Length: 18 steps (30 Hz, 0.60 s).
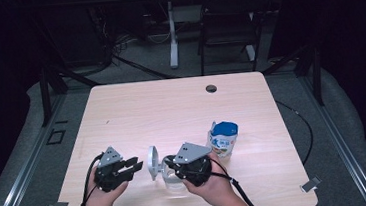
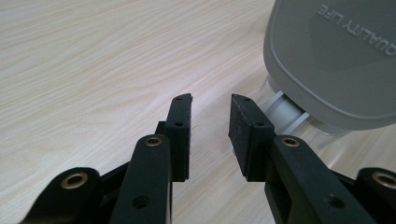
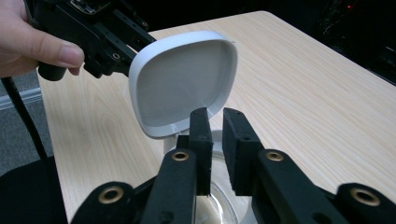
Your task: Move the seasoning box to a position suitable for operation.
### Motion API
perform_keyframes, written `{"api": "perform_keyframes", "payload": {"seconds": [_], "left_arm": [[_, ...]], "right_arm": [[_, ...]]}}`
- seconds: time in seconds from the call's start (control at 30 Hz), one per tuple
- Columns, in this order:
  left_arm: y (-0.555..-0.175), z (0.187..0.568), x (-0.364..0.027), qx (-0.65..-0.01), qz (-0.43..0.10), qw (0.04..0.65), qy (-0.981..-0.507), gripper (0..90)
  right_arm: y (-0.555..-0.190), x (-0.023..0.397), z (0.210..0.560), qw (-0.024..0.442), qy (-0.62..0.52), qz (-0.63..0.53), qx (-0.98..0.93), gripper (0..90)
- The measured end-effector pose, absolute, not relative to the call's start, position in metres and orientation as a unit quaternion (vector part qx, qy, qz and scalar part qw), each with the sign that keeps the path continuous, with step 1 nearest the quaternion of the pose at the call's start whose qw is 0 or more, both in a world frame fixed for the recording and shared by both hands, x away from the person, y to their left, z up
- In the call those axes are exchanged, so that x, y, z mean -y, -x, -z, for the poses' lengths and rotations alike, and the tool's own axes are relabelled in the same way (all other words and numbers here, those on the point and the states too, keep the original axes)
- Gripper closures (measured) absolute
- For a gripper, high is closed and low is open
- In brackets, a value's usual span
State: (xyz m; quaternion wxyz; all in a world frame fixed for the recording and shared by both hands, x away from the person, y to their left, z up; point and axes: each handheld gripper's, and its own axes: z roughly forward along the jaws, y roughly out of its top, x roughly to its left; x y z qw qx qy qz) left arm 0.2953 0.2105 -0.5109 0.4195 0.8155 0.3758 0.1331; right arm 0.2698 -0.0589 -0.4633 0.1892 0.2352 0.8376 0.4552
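Two grippers at the near edge of the table [image 1: 121, 108], working a clear container [image 1: 170, 177] with a hinged grey-white lid [image 1: 152, 162] — the lid stands flipped up, open. Container sits at about 6 o'clock on the tabletop, just left of the right gripper [image 1: 174, 165]. Left gripper [image 1: 135, 165] sits at roughly 9 o'clock from the lid, jaws apart with nothing between the pads; in the left gripper view the lid's outer face [image 2: 334, 60] and its hinge [image 2: 285, 112] are just past the right-hand pad, not touching as far as can be told. Right gripper [image 3: 215, 140] hangs over the container mouth [image 3: 219, 196], jaws slightly apart and empty; the lid's hollow inside [image 3: 184, 84] faces it. A blue-capped bottle [image 1: 223, 138] stands at about 2 o'clock from the right gripper, untouched. Judged step: lid just opened, both grips let go. Next move probably reaches for the bottle — right jaws need to spread wider to clear its body, and the container should be steadied so the upright lid doesn't fall shut.
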Motion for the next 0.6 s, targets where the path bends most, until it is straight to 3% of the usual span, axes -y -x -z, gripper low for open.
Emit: {"api": "perform_keyframes", "payload": {"seconds": [0.4,0.6], "left_arm": [[-0.297,0.507,-0.218,-0.392,-0.14,0.427,-0.803,61.2],[-0.299,0.509,-0.224,-0.4,-0.14,0.43,-0.797,55.5]], "right_arm": [[-0.268,0.082,0.457,0.225,-0.261,-0.441,-0.829,69.3],[-0.27,0.093,0.45,0.214,-0.275,-0.455,-0.819,65.3]]}}
